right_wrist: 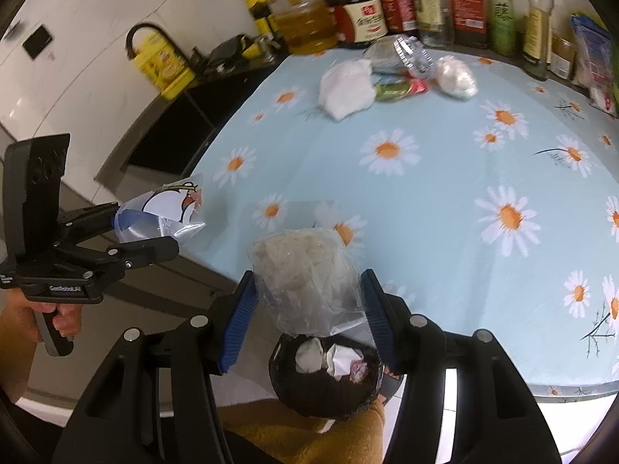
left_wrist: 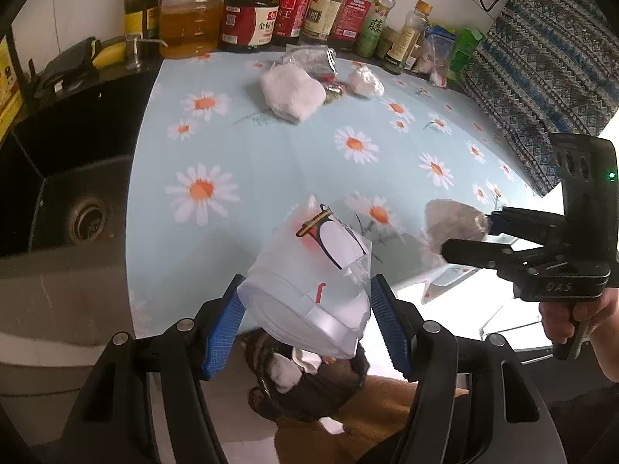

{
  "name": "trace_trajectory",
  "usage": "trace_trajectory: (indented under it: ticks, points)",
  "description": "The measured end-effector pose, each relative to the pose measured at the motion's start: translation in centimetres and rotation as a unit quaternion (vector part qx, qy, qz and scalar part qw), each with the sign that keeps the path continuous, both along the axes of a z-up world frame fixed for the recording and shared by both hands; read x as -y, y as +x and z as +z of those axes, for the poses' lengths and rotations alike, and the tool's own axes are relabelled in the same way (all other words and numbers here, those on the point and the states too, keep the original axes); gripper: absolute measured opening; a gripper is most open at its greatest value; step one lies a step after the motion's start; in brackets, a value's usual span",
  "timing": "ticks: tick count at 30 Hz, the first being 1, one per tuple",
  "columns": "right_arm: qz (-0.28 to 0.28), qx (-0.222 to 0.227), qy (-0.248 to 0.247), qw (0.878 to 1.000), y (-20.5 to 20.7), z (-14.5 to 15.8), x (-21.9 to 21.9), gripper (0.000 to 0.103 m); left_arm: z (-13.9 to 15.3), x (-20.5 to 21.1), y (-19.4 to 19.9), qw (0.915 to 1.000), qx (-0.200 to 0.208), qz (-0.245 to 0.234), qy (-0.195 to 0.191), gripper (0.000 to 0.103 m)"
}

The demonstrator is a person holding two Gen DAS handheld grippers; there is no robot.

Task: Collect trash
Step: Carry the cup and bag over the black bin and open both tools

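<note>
My left gripper (left_wrist: 305, 309) fingers clamped a glossy printed plastic pouch (left_wrist: 309, 282), my right gripper (right_wrist: 309, 317) fingers a crinkled clear bag (right_wrist: 305, 274), over the daisy-print worktop (right_wrist: 445, 201).

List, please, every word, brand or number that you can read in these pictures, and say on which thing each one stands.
"GenRobot.AI": on the black body of the left gripper, seen from the right wrist.
"藤": on the green-labelled bottle at the back of the table.
"金标": on the dark sauce jar.
Other bottle labels, the yellow oil can and the print on the held clear bag: too blurred to read.
</note>
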State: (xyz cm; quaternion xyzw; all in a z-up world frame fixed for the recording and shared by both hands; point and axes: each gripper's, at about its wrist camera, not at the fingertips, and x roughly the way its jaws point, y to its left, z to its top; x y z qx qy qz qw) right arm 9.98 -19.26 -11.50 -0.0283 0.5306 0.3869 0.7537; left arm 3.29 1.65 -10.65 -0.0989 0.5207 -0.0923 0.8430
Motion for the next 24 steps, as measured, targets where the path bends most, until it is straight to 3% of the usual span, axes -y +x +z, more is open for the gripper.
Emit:
trace_trajectory:
  ticks: [11,24]
  points:
    - [0.046,-0.030,-0.024,0.998,-3.9,-2.8,-0.2,0.055,-3.3,1.9,-3.8,0.9984,-0.048,-0.006,-0.028,0.063]
    - [0.071,-0.082,-0.090,0.990,-8.1,-10.8,0.1,0.056,-10.6,3.7,-6.7,0.9905,-0.133,-0.006,-0.034,0.063]
